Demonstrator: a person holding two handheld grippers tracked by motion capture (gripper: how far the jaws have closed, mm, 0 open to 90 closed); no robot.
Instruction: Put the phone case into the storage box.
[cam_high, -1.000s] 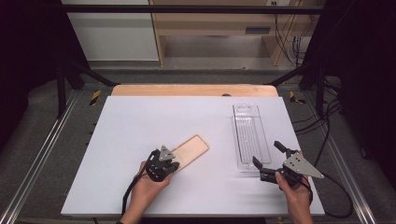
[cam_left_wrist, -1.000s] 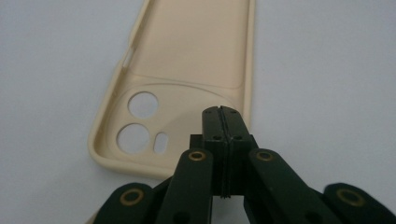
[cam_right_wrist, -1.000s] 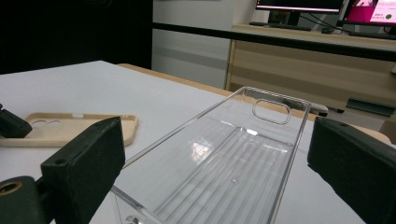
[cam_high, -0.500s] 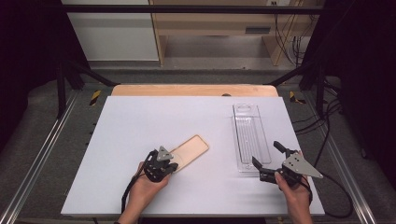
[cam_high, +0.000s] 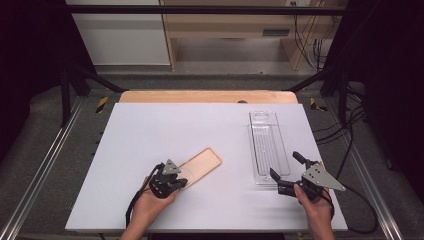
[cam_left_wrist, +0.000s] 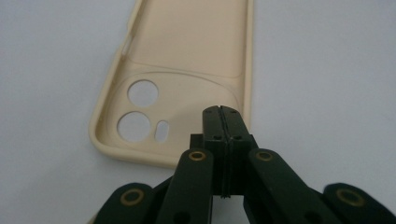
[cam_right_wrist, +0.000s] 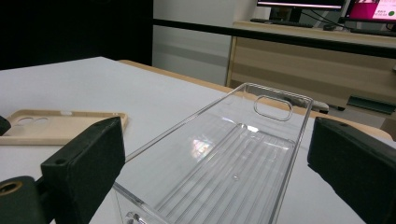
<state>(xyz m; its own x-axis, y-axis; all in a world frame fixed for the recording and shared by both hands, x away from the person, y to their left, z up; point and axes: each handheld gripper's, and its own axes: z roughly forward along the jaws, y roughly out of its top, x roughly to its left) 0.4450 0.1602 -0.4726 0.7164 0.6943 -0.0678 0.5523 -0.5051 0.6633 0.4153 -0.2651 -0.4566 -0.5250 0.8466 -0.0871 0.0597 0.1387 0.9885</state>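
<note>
Left gripper (cam_high: 176, 181) has its fingers pinched shut at the beige phone case (cam_high: 201, 166), still lying on the white surface (cam_high: 165, 130). Clear plastic tray (cam_high: 268, 146) sits empty; right gripper (cam_high: 286, 170) waits beside it, fingers wide open.

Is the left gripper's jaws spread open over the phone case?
No, the left gripper has its jaws pressed together over the beige phone case.

No text, label, brand, number or sign can be read in any of the views. The monitor (cam_right_wrist: 369, 8) at the top right of the right gripper view glows pink and green, but whatever stands on its screen is too small and blurred to read.
</note>
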